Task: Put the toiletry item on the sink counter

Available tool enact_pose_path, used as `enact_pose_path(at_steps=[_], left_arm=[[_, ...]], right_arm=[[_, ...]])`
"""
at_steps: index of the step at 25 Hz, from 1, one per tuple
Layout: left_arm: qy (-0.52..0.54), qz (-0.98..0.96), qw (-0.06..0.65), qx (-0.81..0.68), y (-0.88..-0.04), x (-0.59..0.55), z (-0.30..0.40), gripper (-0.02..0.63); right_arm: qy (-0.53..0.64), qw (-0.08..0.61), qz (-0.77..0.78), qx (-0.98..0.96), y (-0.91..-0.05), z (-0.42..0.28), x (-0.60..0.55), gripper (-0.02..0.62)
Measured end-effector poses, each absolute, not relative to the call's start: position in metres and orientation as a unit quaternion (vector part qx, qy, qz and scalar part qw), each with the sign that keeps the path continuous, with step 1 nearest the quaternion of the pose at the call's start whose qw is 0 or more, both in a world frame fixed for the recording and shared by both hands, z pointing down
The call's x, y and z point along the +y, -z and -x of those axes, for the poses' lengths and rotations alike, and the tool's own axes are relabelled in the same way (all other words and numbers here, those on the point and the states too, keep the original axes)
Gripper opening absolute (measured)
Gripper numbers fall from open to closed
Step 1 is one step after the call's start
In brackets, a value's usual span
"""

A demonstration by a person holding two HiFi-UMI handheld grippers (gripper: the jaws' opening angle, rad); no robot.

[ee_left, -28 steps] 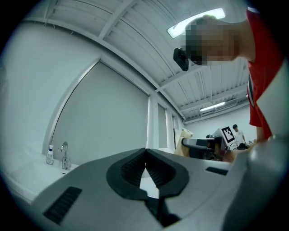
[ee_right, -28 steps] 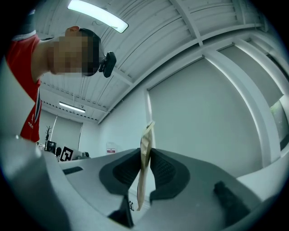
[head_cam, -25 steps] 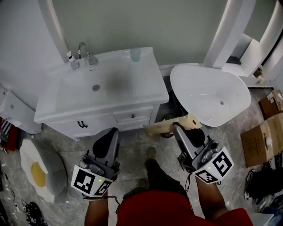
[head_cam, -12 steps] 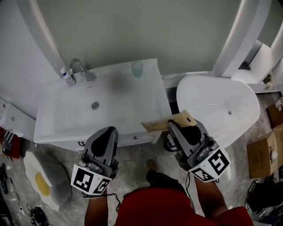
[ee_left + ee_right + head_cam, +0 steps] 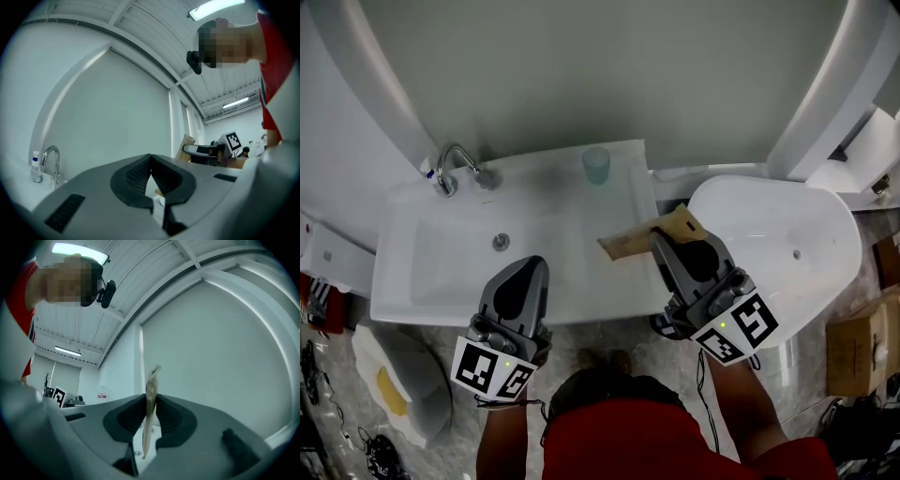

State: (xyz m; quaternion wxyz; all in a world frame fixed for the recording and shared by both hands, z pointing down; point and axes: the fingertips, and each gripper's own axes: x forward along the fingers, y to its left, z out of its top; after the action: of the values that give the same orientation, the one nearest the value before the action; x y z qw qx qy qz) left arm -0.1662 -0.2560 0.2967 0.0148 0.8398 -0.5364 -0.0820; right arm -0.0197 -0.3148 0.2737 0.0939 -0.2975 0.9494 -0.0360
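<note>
A flat tan packet [image 5: 642,238], the toiletry item, is pinched edge-on in my right gripper [image 5: 661,242] and sticks out to the left over the right part of the white sink counter [image 5: 614,286]. In the right gripper view the packet [image 5: 150,394] stands upright between the pads of that gripper [image 5: 150,404]. My left gripper [image 5: 530,270] hovers over the counter's front edge near the basin; its jaws [image 5: 150,161] are shut with nothing in them. From the left gripper view the packet [image 5: 186,146] shows at the right.
A chrome faucet [image 5: 450,166] and a small bottle [image 5: 426,169] stand at the counter's back left, a pale green cup [image 5: 596,165] at the back middle. A white tub [image 5: 787,248] sits right of the counter. A cardboard box [image 5: 853,352] and an egg-shaped cushion [image 5: 389,394] lie on the floor.
Both grippers have come forward from above the floor to above the sink counter. The packet has travelled with the right gripper and now hangs over the counter's right side.
</note>
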Motion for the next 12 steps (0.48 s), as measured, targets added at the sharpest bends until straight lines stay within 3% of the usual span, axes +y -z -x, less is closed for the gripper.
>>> enact_pose_path(at_steps=[12], left_arm=[[0.079,-0.869,-0.004,-0.489,-0.308,-0.332,0.187,0.017]], right_arm=[[0.027,0.094,0.372,0.923,-0.284,0.043,-0.405,0.074]])
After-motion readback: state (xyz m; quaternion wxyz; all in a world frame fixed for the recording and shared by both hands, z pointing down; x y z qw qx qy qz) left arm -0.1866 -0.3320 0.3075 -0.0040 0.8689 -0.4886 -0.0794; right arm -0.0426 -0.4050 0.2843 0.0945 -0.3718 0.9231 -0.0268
